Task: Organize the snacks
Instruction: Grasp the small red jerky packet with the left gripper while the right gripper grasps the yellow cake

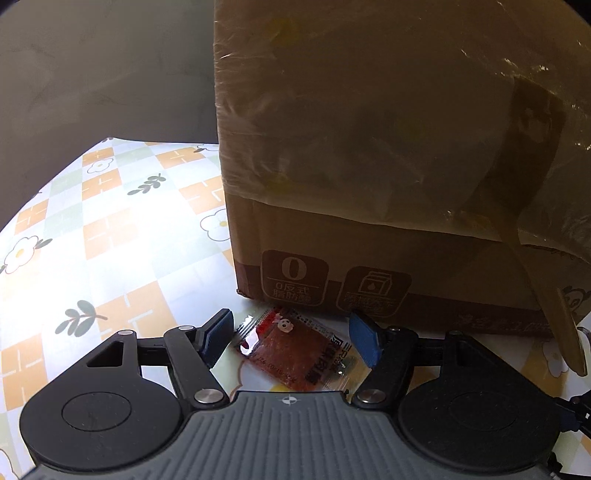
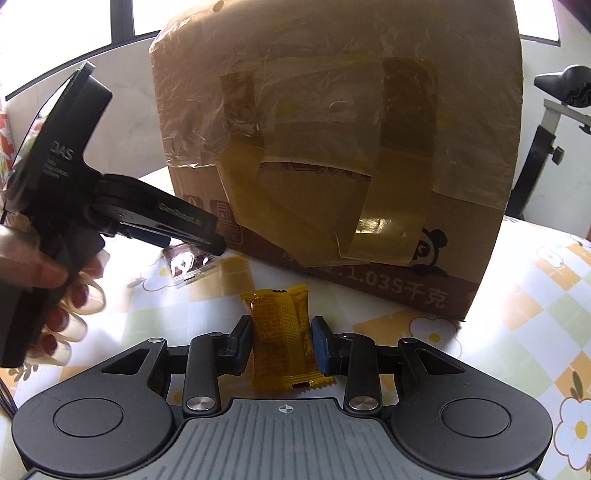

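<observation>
a home setting was indicated, most likely a dining or living room table. the table was covered with a checked tablecloth (image 1: 110, 229) printed with orange and pale green squares, white flowers and leaf sprigs, a domestic pattern. a reused cardboard box (image 2: 332, 147), patched with strips of clear and brown packing tape and printed with chinese text and a panda, was stood on the cloth. small individually wrapped snacks, a red packet (image 1: 295, 347) and a yellow packet (image 2: 284, 339), were laid beside it. behind the table a bright window (image 2: 110, 18) with dark frames was seen, and what appeared to be an exercise bike saddle (image 2: 569, 85) on its post stood at the right.
</observation>
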{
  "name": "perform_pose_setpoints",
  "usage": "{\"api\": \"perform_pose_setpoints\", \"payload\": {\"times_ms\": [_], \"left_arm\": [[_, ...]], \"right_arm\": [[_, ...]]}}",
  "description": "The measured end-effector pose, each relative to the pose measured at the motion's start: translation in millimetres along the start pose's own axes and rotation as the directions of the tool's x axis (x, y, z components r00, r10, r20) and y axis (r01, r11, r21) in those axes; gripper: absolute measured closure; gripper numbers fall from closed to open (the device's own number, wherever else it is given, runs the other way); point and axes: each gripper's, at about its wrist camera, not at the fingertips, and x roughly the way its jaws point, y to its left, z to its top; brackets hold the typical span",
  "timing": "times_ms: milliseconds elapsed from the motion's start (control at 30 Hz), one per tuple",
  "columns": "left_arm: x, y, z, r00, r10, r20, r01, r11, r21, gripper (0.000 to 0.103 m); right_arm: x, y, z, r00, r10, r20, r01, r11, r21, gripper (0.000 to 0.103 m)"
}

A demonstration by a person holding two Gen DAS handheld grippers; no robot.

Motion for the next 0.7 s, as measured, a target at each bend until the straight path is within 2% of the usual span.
{"api": "perform_pose_setpoints", "payload": {"times_ms": [33, 167, 500, 700], "left_arm": [[1, -1, 0, 1.000, 0.010, -0.001, -0.010, 1.000, -0.002, 0.025], [-3, -3, -4, 0.999, 0.031, -0.010, -0.030, 0.999, 0.021, 0.025], [-28, 24, -28, 1.000, -0.013, -0.003, 0.014, 0.997, 0.074, 0.025], [-20, 19, -22, 0.998, -0.055, -0.015, 0.056, 0.992, 0.113, 0.025]], "right_arm": [[0, 0, 0, 1.000, 0.001, 0.000, -0.001, 1.000, 0.002, 0.072], [0, -1, 0, 1.000, 0.005, 0.001, -0.005, 1.000, 0.012, 0.072], [-1, -4, 2, 1.000, 0.013, 0.001, -0.013, 1.000, 0.026, 0.072], [-1, -4, 2, 1.000, 0.014, 0.000, -0.014, 1.000, 0.027, 0.072]]}}
